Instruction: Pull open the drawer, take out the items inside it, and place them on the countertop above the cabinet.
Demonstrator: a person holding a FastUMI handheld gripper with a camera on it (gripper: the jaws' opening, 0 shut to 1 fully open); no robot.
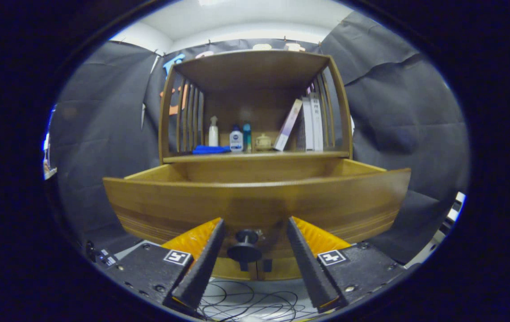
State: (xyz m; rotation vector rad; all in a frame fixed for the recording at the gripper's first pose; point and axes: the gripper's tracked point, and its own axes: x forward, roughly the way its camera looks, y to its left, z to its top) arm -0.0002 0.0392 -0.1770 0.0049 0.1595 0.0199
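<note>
The drawer stands pulled out below the countertop, its inside hidden behind its wooden front. On the countertop sit a blue cloth, bottles and leaning books. My gripper has its fingers apart, either side of the dark knob, not touching it.

The wooden drawer stands pulled out from the cabinet, its broad front panel facing the fingers, its inside hidden behind that panel. A dark round knob sits low at the middle of the panel, between the spread fingers, untouched by either. Above lies the wooden worktop.
</note>
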